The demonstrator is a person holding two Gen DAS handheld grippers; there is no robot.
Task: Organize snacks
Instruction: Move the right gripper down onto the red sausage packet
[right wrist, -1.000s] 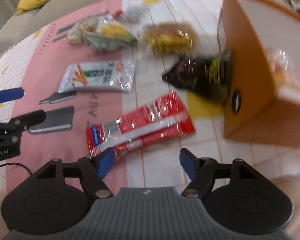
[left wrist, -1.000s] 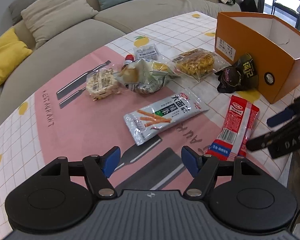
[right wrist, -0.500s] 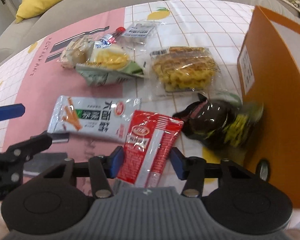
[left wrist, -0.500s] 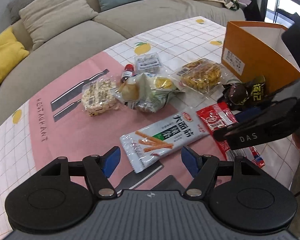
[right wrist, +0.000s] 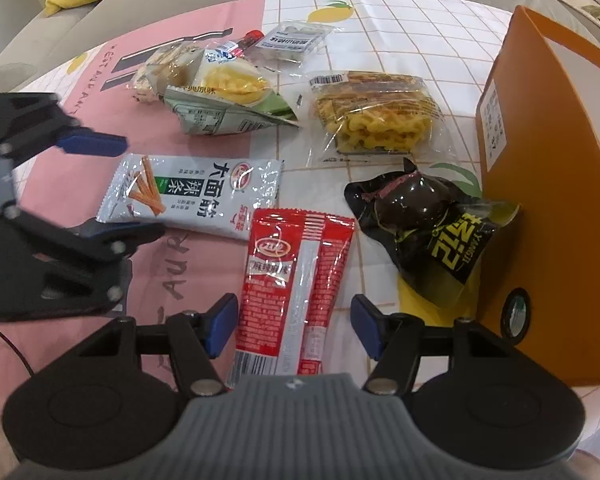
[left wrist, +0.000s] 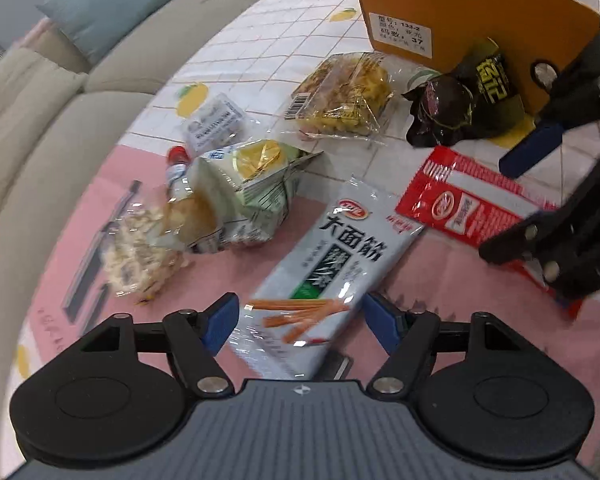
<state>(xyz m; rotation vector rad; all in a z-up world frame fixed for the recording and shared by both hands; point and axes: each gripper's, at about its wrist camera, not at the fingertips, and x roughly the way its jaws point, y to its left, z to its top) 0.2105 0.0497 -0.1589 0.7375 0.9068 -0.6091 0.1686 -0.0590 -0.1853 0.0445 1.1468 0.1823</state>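
Note:
A silver spicy-strip packet (left wrist: 320,264) lies flat on the pink cloth. Its near end sits between the jaws of my left gripper (left wrist: 300,324), which are opening and do not press on it. From the right wrist view the left gripper (right wrist: 140,188) straddles the silver packet (right wrist: 196,192). A red packet (right wrist: 296,280) lies lengthwise between the jaws of my right gripper (right wrist: 292,326), also opening, pads clear of it. In the left wrist view the right gripper (left wrist: 500,208) hovers over the red packet (left wrist: 460,204). An orange box (right wrist: 548,200) stands to the right.
A clear pack of yellow crackers (right wrist: 372,116), a dark packet (right wrist: 420,220) leaning on the box, a green-white bag (right wrist: 228,104), a puffed-snack bag (left wrist: 136,256) and a small clear pack (right wrist: 296,38) lie beyond. A beige sofa (left wrist: 60,120) with cushions borders the table.
My left gripper came down and rolled over the silver packet, whose end now lies between its jaws. The right gripper closed in over the red packet, narrowed, then widened.

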